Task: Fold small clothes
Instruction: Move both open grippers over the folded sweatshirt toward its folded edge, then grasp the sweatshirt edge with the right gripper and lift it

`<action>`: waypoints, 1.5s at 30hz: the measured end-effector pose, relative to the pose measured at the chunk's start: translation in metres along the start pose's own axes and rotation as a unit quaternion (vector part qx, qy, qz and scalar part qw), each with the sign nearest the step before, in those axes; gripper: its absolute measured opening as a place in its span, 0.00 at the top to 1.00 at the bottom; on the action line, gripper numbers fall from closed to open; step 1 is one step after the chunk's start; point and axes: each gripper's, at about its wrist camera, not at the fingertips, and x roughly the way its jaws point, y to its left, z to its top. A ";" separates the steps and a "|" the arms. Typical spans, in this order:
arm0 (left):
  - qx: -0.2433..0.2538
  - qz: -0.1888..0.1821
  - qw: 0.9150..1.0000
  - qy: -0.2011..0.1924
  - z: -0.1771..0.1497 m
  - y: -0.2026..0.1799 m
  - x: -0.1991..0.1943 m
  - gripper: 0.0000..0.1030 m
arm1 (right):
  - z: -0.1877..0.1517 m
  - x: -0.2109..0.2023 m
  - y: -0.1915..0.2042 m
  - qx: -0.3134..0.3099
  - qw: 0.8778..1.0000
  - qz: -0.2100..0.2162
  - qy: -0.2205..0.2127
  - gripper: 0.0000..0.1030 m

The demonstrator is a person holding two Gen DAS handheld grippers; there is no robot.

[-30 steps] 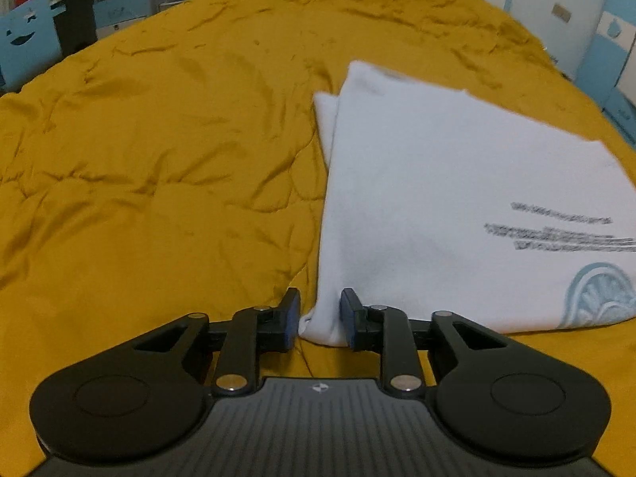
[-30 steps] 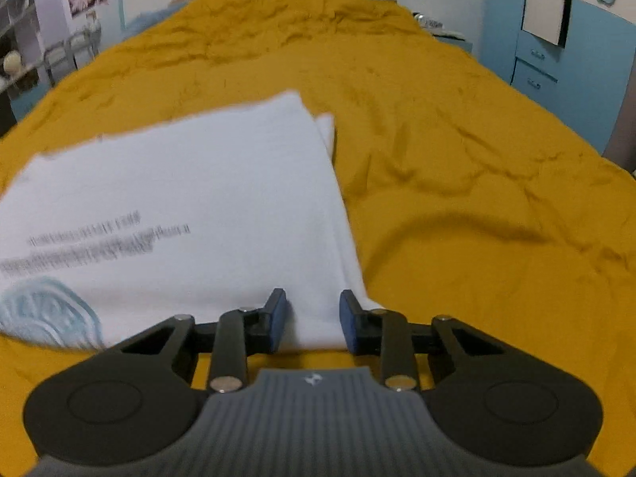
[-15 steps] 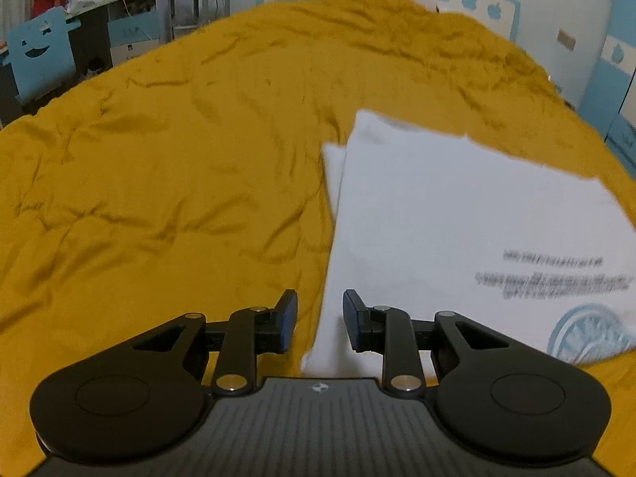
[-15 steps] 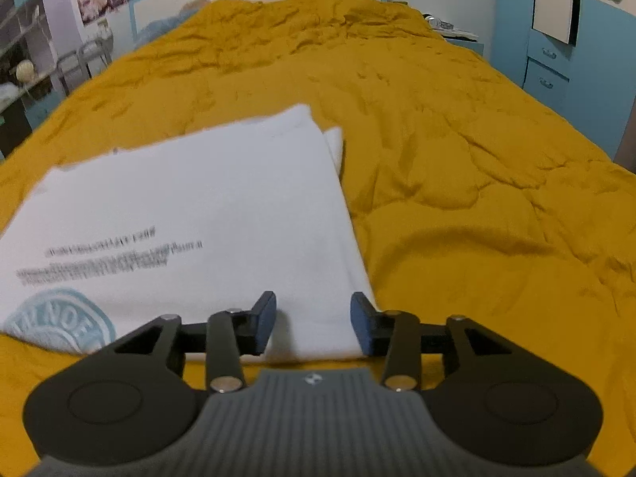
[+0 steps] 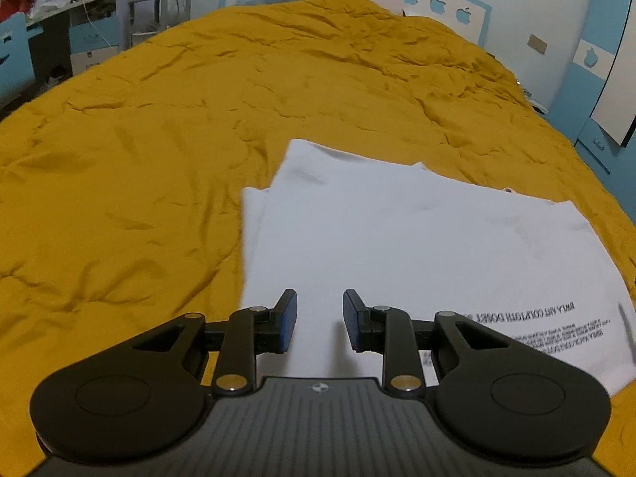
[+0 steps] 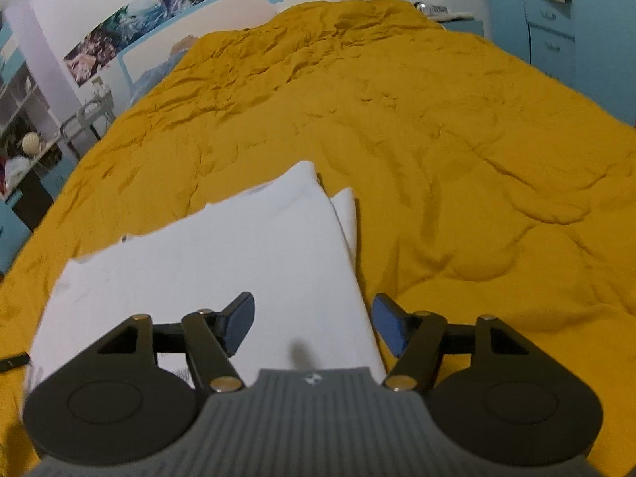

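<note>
A folded white T-shirt point(image 5: 417, 246) with black printed text lies flat on the yellow bedspread point(image 5: 139, 159). My left gripper point(image 5: 320, 318) is open and empty, above the shirt's near left part. In the right wrist view the same shirt point(image 6: 238, 262) lies ahead and to the left. My right gripper point(image 6: 314, 318) is wide open and empty above the shirt's near right edge. A sleeve edge point(image 6: 346, 210) sticks out beside the fold.
The yellow bedspread point(image 6: 457, 159) fills most of both views and is wrinkled. A cluttered desk and shelves point(image 5: 59, 20) stand at the far left. Blue cabinets point(image 6: 556, 20) stand at the right. A white and blue headboard point(image 5: 437, 0) is at the far end.
Both grippers let go of the shirt's near corners, opened wider, and rose above it. The shirt now lies flat on the bed.
</note>
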 end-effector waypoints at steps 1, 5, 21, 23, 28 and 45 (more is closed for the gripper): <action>0.001 -0.001 1.000 0.000 0.002 -0.002 0.004 0.69 | 0.004 0.005 -0.003 0.010 1.000 0.004 0.003 0.39; 0.014 -0.005 1.000 0.001 0.010 -0.012 0.018 0.69 | 0.015 0.026 -0.013 0.040 0.999 0.008 0.013 0.38; 0.072 -0.077 0.994 0.013 0.045 -0.092 0.094 0.69 | 0.030 0.086 -0.047 0.107 0.992 0.065 0.016 0.51; 0.074 -0.091 0.993 0.013 0.049 -0.105 0.105 0.68 | 0.032 0.094 -0.048 0.110 0.991 0.073 0.016 0.63; 0.101 -0.093 0.990 0.010 0.058 -0.132 0.134 0.68 | 0.034 0.107 -0.048 0.127 0.988 0.088 0.013 0.81; 0.142 -0.052 0.989 -0.005 0.083 -0.131 0.091 0.68 | 0.059 0.061 0.014 0.088 0.989 0.119 -0.023 0.95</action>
